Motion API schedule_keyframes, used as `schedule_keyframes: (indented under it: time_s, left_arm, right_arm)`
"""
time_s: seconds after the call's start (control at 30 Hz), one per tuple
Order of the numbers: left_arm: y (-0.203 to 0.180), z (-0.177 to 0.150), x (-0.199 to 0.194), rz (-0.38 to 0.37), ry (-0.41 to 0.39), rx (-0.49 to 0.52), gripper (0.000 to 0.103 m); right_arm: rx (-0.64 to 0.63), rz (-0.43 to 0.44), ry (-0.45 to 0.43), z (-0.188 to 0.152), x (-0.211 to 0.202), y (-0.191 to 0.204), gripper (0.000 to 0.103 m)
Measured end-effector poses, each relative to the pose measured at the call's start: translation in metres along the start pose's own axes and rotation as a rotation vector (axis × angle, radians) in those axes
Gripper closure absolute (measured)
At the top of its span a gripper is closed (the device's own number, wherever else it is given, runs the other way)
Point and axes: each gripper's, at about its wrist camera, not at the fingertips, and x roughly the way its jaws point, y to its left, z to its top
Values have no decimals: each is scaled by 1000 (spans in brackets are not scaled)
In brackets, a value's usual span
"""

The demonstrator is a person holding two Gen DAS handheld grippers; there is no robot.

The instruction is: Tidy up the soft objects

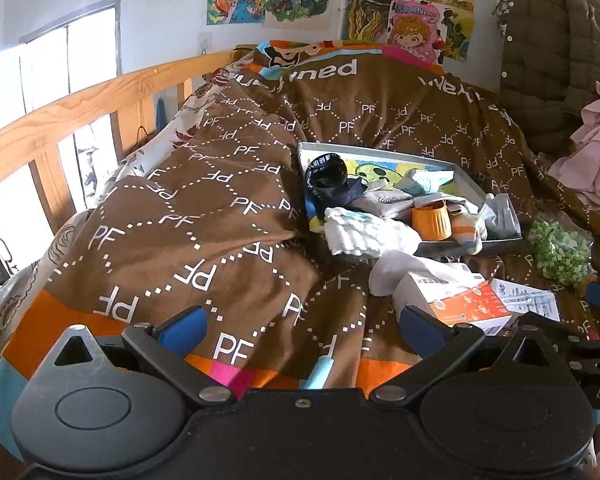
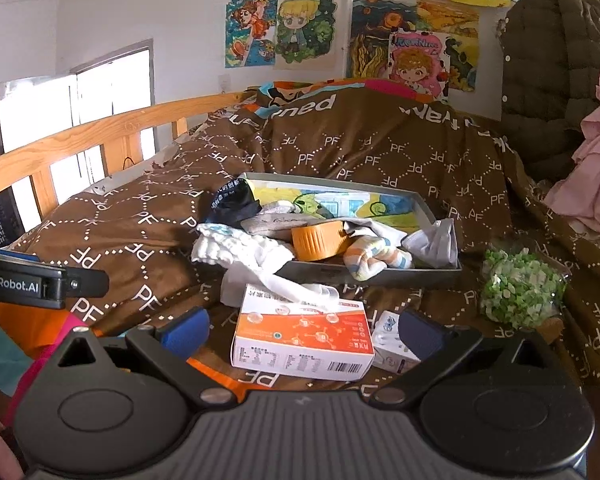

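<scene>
A grey tray point(image 1: 380, 151) point(image 2: 424, 208) lies on the brown bedspread. It holds a black cloth point(image 1: 328, 178) point(image 2: 234, 202), a white towel point(image 1: 364, 234) point(image 2: 236, 244) hanging over its near edge, a striped sock point(image 1: 466, 228) point(image 2: 376, 258), grey and white cloths and an orange cup point(image 1: 431, 222) point(image 2: 318, 242). My left gripper point(image 1: 302, 330) is open and empty, low over the bedspread in front of the tray. My right gripper point(image 2: 304, 334) is open and empty, its fingers either side of an orange-white box point(image 2: 300, 338) point(image 1: 460, 300).
A green-white bundle point(image 1: 556, 250) point(image 2: 518, 288) lies right of the tray. A small white box point(image 2: 390, 344) point(image 1: 528, 300) sits beside the orange-white box. A wooden bed rail point(image 1: 60, 120) runs on the left. A quilted jacket point(image 1: 556, 60) and pink clothes point(image 1: 592, 148) are at the right.
</scene>
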Motion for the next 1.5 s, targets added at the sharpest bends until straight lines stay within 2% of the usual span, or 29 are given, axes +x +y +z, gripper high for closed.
schedule_keyframes:
  time_s: [0.23, 0.47, 0.63, 0.8, 0.93, 1.17, 1.43, 1.5]
  left_arm:
    - [4, 6, 10, -3, 12, -32, 1]
    - [4, 24, 18, -10, -117, -7, 1]
    - [4, 38, 35, -68, -163, 13, 1]
    - [2, 40, 63, -143, -132, 41, 1]
    - [5, 42, 91, -252, -93, 42, 1]
    - [22, 48, 138, -405, -51, -92, 1]
    - [34, 52, 173, -462, 20, -219, 1]
    - [36, 54, 178, -490, 37, -240, 7]
  right_arm:
    - [-50, 6, -19, 11, 13, 4, 0]
    - [-102, 12, -87, 31, 33, -2, 0]
    - [-89, 38, -84, 35, 56, -10, 0]
    - [-133, 54, -79, 30, 77, -11, 0]
    - [-147, 104, -50, 25, 93, -7, 0]
    - [-194, 139, -22, 19, 114, 7, 0]
    - [-209, 151, 17, 17, 137, 15, 1]
    - [-211, 151, 20, 16, 141, 17, 1]
